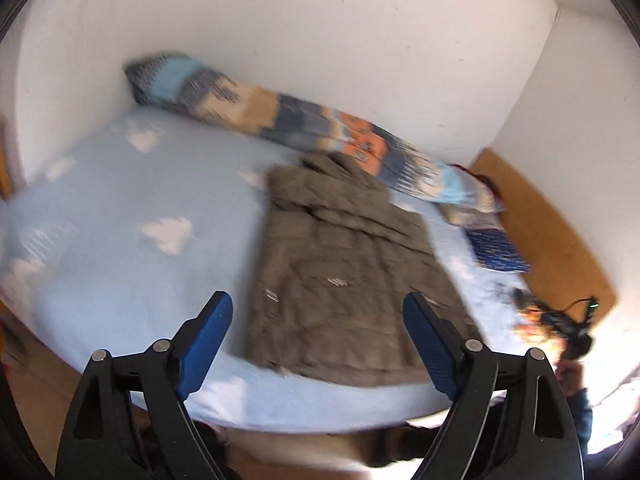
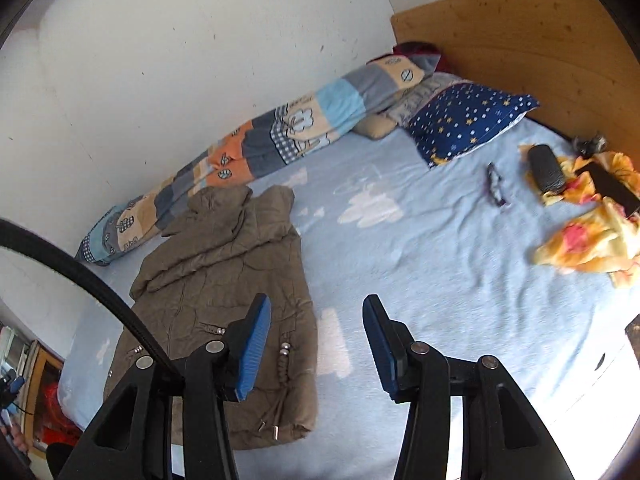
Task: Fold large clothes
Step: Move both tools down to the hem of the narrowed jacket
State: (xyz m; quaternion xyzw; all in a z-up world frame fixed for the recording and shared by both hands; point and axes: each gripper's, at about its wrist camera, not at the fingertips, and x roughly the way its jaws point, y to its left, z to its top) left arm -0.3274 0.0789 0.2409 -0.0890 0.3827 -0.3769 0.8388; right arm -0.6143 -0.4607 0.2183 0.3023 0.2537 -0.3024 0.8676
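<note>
Bedsheet point(image 2: 440, 248), pale blue with clouds, bears the folded jacket point(image 2: 224, 288); left claw point(image 1: 318, 344) and right claw point(image 2: 316, 344) spread, empty.

A home bedroom: a bed point(image 2: 420, 240) with a cloud-print blue sheet, a star-patterned pillow point(image 2: 468, 120), a patchwork duvet point(image 2: 256, 148) along a white wall point(image 2: 180, 60), and a wooden headboard point(image 2: 520, 40).

A bed point(image 2: 420, 248) in a pale-blue cloud sheet; a folded brown jacket point(image 2: 224, 300) lies left of the right claw; a starred pillow point(image 2: 468, 120) and glasses point(image 2: 496, 184) beyond it; a patchwork quilt point(image 2: 248, 152) along the wall.
</note>
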